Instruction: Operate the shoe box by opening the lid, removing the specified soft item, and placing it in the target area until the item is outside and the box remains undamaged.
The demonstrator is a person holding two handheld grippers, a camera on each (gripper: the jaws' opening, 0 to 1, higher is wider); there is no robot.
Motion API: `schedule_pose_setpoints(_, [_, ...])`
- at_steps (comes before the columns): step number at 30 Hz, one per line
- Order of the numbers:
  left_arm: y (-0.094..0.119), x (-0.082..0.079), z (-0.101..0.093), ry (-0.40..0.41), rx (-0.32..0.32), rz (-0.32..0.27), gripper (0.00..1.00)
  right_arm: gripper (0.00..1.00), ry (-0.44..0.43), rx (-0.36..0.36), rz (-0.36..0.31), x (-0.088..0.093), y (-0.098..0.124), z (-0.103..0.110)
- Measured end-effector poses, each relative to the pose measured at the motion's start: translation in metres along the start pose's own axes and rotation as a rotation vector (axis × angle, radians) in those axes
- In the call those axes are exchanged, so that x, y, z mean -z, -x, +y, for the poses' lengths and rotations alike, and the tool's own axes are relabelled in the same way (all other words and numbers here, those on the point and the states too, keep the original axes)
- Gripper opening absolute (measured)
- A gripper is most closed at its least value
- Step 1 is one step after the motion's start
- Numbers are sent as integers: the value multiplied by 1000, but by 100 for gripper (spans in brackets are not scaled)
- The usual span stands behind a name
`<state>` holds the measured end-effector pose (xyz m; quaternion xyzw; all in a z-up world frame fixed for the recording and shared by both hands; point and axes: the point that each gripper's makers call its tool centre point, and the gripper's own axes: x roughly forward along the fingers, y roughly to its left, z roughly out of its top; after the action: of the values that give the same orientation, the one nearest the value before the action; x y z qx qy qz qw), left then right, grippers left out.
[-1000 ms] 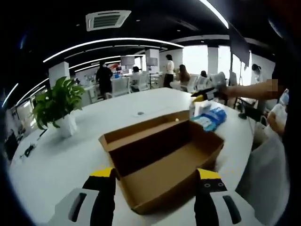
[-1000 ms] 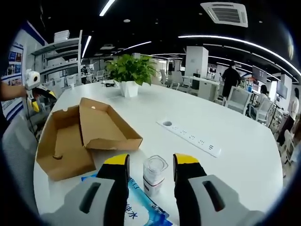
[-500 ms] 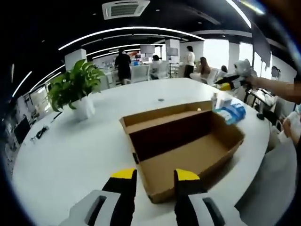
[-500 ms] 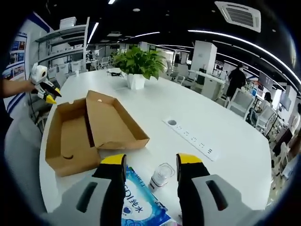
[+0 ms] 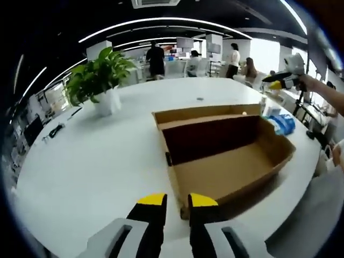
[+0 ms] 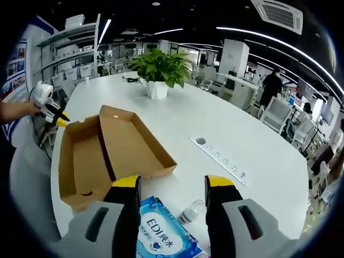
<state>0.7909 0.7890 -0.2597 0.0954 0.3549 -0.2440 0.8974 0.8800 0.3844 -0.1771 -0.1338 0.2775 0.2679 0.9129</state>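
- Left gripper (image 5: 176, 200), jaws nearly closed with only a thin gap and nothing between them, just short of the near corner of the shoe box (image 5: 226, 161) at 12 o'clock.
- Right gripper (image 6: 173, 184), jaws spread wide and empty, hanging over the soft pack (image 6: 161, 236) (blue and white wrapper, printed "EDI"), lying flat on the white table (image 6: 215, 129) at 6 o'clock of the right gripper view, outside the box.
- Probably light, squashy and slick in its film; best pinched across a short edge or a fold, gently, lest it slide out.
- Small clear bottle (image 6: 192, 212) just beside the pack at 5 o'clock, lying tipped; easily knocked.
- Box open, lid folded back flat at 11 o'clock, thin cardboard, likely to crease if squeezed hard.
- Power strip (image 6: 221, 157) at 2 o'clock, potted plant (image 6: 157, 72) farther off at 12.
- Pack's lower end cut off by the picture's bottom edge and partly hidden behind the jaws; box interior shadowed along its far wall, seemingly empty.
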Motion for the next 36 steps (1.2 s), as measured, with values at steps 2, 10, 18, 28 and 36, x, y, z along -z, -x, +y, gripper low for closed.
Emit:
schedule_pose_setpoints(2, [-3,3,0,16,1,14,13,43,-1,-7,16,-1,-3,10])
schedule_pose_setpoints(10, [-11,4,-1,143,1,0,7,40,-60,-16,71,1,-25,17])
schedule_pose_setpoints(18, [-10,4,-1,201,-20,14,4,37,-88,-17,136,14,-53,21])
schedule_pose_setpoints(28, [-10,7,3,204,-24,28,4,33,-196,-41,194,32,-83,25])
schedule_pose_setpoints(36, [-9,7,0,202,-22,40,3,28,-299,-36,226,38,-109,24])
